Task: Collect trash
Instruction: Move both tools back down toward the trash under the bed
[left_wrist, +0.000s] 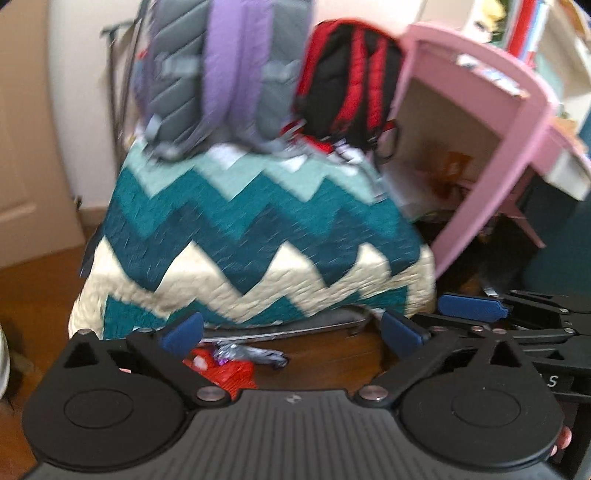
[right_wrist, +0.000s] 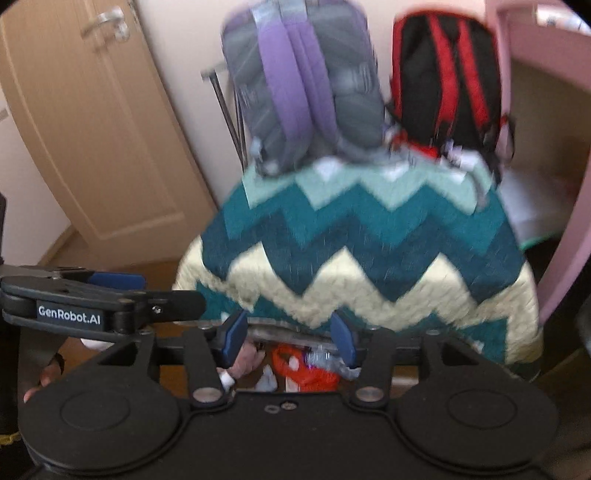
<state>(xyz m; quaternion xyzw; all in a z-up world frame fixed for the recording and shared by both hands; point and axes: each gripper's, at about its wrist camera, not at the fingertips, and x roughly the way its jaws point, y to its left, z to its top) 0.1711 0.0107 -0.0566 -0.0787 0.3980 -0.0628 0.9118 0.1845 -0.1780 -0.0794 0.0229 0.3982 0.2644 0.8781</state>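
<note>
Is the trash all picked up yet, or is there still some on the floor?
Not yet. Nothing looks collected so far. Both the left gripper and the right gripper are open and empty, aimed down at the floor. Still left: a red wrapper and a crumpled silvery wrapper lying on the wooden floor in front of the zigzag blanket. No bin or bag shows in either view.

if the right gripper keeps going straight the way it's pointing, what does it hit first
Most likely the red wrapper in the trash on the floor under the zigzag blanket; it lies between the right gripper's open jaws. Blur leaves depth unclear.
</note>
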